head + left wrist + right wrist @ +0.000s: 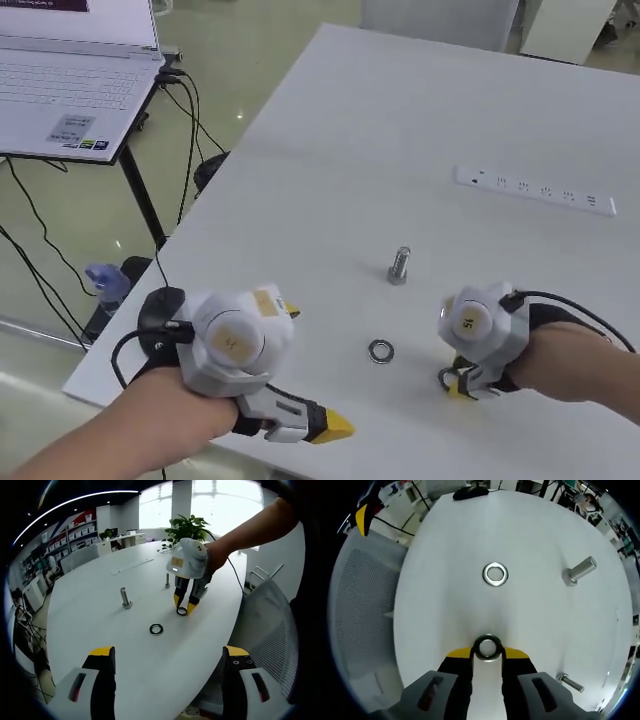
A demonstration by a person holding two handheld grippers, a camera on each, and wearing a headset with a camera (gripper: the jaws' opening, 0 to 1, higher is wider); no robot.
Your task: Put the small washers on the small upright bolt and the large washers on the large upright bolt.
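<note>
The right gripper (487, 655) clamped a washer (487, 646) between its yellow tips, low at the table (530, 525). A second washer (495, 574) lay flat ahead, near the large bolt (579, 571) (the small bolt (570, 682) stood apart). The left gripper (168, 655) hung with jaws spread wide, holding nothing.

Shiny metal washer (495, 574) and bolt (579, 571) on a smooth, seemingly matt table (520, 525).
</note>
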